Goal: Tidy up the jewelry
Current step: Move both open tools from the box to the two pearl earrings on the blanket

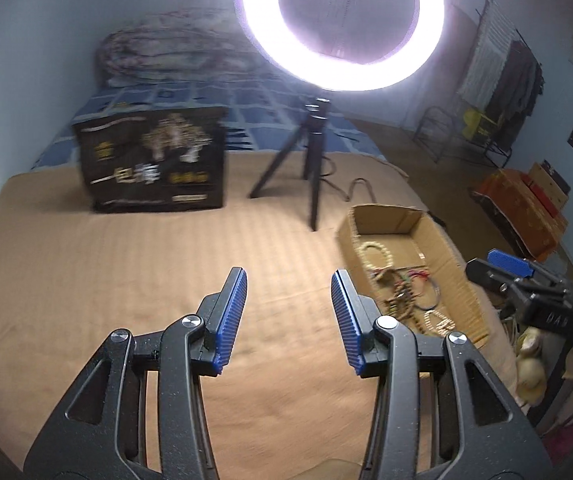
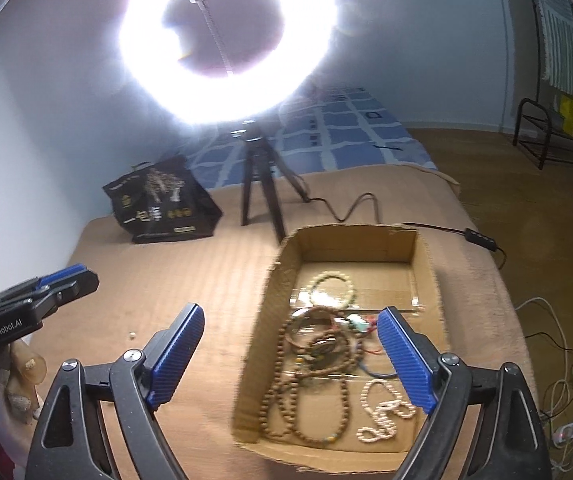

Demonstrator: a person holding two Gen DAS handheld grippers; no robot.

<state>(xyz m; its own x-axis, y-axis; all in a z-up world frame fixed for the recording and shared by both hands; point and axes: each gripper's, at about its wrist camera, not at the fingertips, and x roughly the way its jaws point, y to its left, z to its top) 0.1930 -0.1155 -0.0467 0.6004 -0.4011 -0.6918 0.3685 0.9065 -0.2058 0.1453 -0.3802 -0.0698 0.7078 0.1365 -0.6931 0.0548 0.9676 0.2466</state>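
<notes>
A shallow cardboard box point(image 2: 282, 276) sits on the tan bedspread and holds a tangle of jewelry: brown bead strands point(image 2: 306, 376), a pale bead bracelet point(image 2: 332, 286) and a white bead string point(image 2: 384, 412). The box also shows in the left wrist view point(image 1: 390, 216), to the right. My right gripper point(image 2: 292, 312) is open and empty, hovering over the box's near left part. My left gripper point(image 1: 288, 274) is open and empty over bare bedspread, left of the box. Each gripper shows in the other's view, the left point(image 2: 66, 276) and the right point(image 1: 502, 262).
A lit ring light on a black tripod point(image 2: 254, 184) stands behind the box, its cable point(image 2: 358, 204) trailing right. A dark printed bag point(image 1: 154, 156) stands at the back left. A small pale bead point(image 2: 131, 335) lies on the bedspread. The bed edge and floor cables point(image 2: 566, 376) are to the right.
</notes>
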